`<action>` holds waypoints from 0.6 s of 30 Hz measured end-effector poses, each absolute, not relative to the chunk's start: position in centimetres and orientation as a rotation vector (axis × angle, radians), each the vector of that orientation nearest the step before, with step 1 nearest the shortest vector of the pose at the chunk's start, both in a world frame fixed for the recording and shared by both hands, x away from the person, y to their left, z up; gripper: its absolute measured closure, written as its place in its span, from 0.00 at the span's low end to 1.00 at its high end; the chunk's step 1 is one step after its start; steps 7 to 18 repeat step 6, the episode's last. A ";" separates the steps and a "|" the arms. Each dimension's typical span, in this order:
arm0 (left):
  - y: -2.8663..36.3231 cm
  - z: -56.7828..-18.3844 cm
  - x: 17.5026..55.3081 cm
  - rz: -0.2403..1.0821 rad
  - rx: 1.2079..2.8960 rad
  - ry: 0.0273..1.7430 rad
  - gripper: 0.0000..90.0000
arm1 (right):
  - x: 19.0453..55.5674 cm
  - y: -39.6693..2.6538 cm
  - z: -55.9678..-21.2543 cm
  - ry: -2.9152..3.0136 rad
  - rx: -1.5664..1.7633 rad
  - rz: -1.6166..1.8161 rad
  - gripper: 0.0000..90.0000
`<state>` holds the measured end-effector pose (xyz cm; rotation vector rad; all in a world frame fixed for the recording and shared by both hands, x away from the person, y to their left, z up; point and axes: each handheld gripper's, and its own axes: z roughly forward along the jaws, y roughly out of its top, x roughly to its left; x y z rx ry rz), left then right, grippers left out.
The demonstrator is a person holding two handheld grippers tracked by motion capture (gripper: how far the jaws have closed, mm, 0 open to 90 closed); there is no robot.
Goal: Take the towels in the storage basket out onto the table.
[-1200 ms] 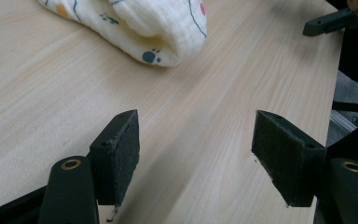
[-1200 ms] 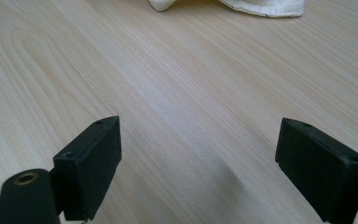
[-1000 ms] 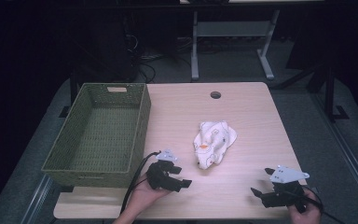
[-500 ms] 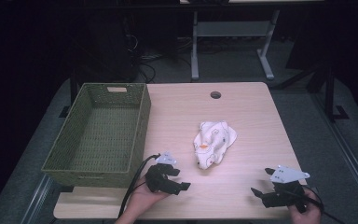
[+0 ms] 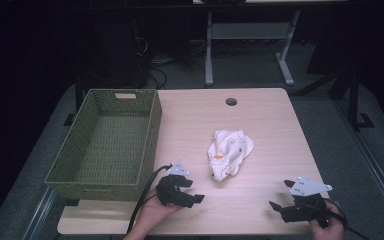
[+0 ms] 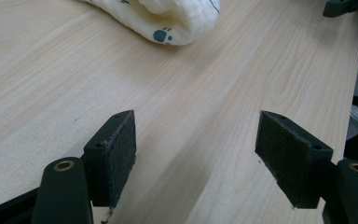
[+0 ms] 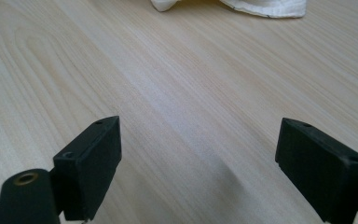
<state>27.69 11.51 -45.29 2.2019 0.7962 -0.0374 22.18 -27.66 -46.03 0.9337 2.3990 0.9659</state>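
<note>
A: Two grippers rest near the front edge of the pale wood-grain table point(image 5: 260, 125), and both are empty. The left gripper point(image 5: 192, 192) has just been opening its jaws, with nothing between them; the right gripper point(image 5: 280, 209) also stands wide apart over bare wood.

B: Where could this slip?

A: The woven green basket point(image 5: 150, 130) at the left is stiff, deep and boxy, so its near wall could catch a low carry. The cloth point(image 5: 228, 152), lying mid-table between the grippers and well apart from both, is soft, cream and crumpled, printed with small paw marks. A pinch on one loose fold would likely let the rest trail or drop.
</note>
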 end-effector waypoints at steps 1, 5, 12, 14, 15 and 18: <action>11.5 -45.3 27.7 -0.037 2.202 0.796 0.32 | 22.2 -27.7 -46.0 2.399 0.934 0.966 0.16; 11.6 -45.2 27.7 -0.029 2.190 0.802 0.32 | 22.2 -27.8 -46.1 2.396 0.938 0.977 0.16; 11.6 -45.2 27.8 -0.028 2.189 0.802 0.32 | 22.2 -27.9 -46.1 2.395 0.935 0.973 0.16; 11.6 -45.2 27.8 -0.028 2.189 0.802 0.32 | 22.2 -27.9 -46.1 2.395 0.935 0.973 0.16; 11.6 -45.2 27.8 -0.028 2.189 0.802 0.32 | 22.2 -27.9 -46.1 2.395 0.935 0.973 0.16; 11.6 -45.2 27.8 -0.028 2.189 0.802 0.32 | 22.2 -27.9 -46.1 2.395 0.935 0.973 0.16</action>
